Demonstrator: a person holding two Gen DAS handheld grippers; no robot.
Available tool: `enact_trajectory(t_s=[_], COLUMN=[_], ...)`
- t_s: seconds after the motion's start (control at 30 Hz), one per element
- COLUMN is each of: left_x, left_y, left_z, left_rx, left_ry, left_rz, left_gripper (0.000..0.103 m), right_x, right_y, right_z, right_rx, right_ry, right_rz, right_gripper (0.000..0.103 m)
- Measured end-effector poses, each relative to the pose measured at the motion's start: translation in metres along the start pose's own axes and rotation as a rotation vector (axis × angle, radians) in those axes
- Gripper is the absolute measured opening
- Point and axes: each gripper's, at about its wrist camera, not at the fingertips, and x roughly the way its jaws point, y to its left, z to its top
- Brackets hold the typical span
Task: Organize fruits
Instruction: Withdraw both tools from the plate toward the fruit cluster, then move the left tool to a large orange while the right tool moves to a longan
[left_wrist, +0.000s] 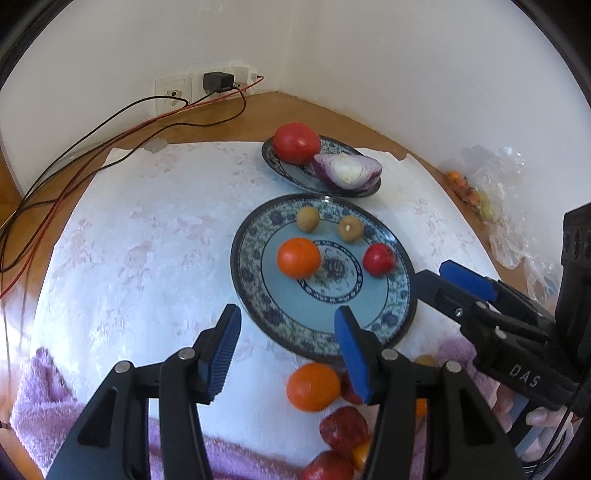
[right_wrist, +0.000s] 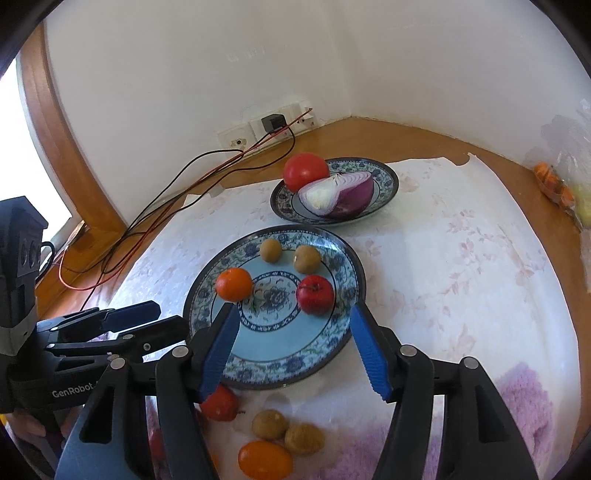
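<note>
A blue floral plate (left_wrist: 246, 258) (right_wrist: 202, 295) holds an orange (left_wrist: 298, 257) (right_wrist: 234, 283), two brown longans (left_wrist: 307, 219) (left_wrist: 351, 229) and a small red fruit (left_wrist: 379, 259) (right_wrist: 315, 294). Loose fruit lies on the cloth in front of it: an orange (left_wrist: 313, 386), red fruits (left_wrist: 343, 428) (right_wrist: 219, 404), two brown longans (right_wrist: 269, 424) and a small orange fruit (right_wrist: 264, 459). My left gripper (left_wrist: 288, 325) hangs open over the plate's near left rim, with nothing between its fingers. My right gripper (right_wrist: 293, 317) stands open and empty above the plate's near half.
A second floral plate (left_wrist: 271, 158) (right_wrist: 388, 181) behind carries a tomato (left_wrist: 296, 143) and half a red onion (left_wrist: 347, 170). Black and red cables (left_wrist: 110, 125) run from wall sockets at the back left. A plastic bag (left_wrist: 509, 206) lies right; a purple towel (left_wrist: 40, 398) lines the front.
</note>
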Motion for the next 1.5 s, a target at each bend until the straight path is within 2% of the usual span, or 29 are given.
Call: enact_trajectory(t_s=[0.37,0.73,1.13,1.37,1.47,1.5], left_x=[-0.008,0.0,0.012,0.015,0.015,0.015], left_y=[-0.001,-0.002,-0.009,-0.003,-0.002,-0.001], left_z=[-0.022,-0.036,-0.042,-0.043,-0.043,-0.043], left_rx=[0.025,0.046,0.06,0.027,0.027,0.024], left_ry=[0.031,0.073,0.087,0.075,0.069,0.068], left_rz=[-0.015,-0.032,-0.089,-0.123,-0.146,-0.161], left_gripper=[0.056,0.056,0.056,0.056,0.051,0.046], right_x=[-0.011,-0.013,-0.012,-0.012,-0.012,-0.012], right_y=[-0.002,-0.007,-0.006,-0.007,-0.007,-0.007], right_z=[-0.015,-0.02,-0.022,-0.023,-0.024,-0.024], right_rx=[0.0,0.012,0.005,0.008,0.009,0.008], right_ry=[0.012,0.021,0.035,0.038,0.04,0.041], right_rz=[-0.003,-0.01,-0.006,-0.007,-0.006,-0.006], right_gripper=[0.064,0.064,0.064,0.064,0.064,0.064])
